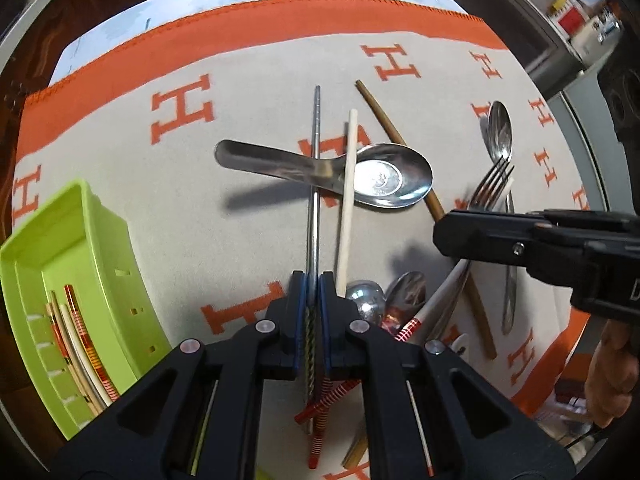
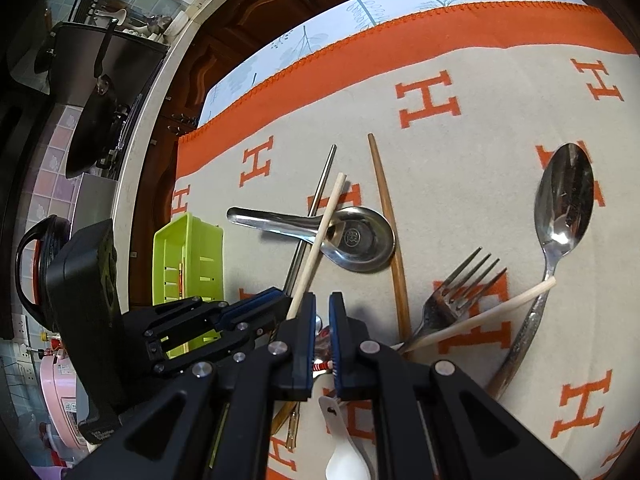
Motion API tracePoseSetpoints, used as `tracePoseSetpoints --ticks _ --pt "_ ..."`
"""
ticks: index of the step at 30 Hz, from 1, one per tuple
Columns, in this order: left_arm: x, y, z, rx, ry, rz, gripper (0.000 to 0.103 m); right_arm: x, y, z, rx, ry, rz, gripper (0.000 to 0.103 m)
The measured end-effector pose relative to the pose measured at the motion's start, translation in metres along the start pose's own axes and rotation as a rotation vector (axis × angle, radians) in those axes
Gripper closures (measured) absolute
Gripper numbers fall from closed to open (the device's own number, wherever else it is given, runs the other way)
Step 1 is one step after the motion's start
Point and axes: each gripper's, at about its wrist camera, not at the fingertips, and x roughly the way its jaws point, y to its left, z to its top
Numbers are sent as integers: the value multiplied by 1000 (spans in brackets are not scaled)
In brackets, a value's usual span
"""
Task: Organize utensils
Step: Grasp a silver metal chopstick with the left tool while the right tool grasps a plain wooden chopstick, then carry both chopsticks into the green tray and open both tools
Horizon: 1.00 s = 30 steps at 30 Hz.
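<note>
On the cloth (image 1: pixel 120 184) with orange letters, a long shiny metal chopstick (image 1: pixel 316 184) is lying across a big spoon (image 1: pixel 360 176). The left gripper (image 1: pixel 314 292) is squeezing its twisted end tight. The right gripper (image 2: pixel 322 340) is hanging a little open, holding nothing. Two silver spoons and one fork (image 2: pixel 452 296) are lying nearby. A green tray (image 1: pixel 80 264) is sitting left.

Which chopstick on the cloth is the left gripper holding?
The metal chopstick, clamped in the left gripper. The cream chopstick beside it and the brown chopstick lie free.
</note>
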Motion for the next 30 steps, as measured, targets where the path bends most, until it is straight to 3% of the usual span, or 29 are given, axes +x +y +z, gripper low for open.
tracePoseSetpoints --ticks 9,15,19,28,30 --pt "5 -9 11 22 29 31 99 5 0 0 12 13 7 97" --pt "-2 2 3 -76 -3 24 100 11 -1 1 35 24 26 96" --pt "-10 8 -7 -112 -10 33 100 16 3 6 41 14 22 79" --pt "-49 30 -34 -181 -49 56 100 51 24 14 20 43 -52 79" --pt "-58 39 -40 -207 -61 61 100 52 30 14 3 29 -77 83"
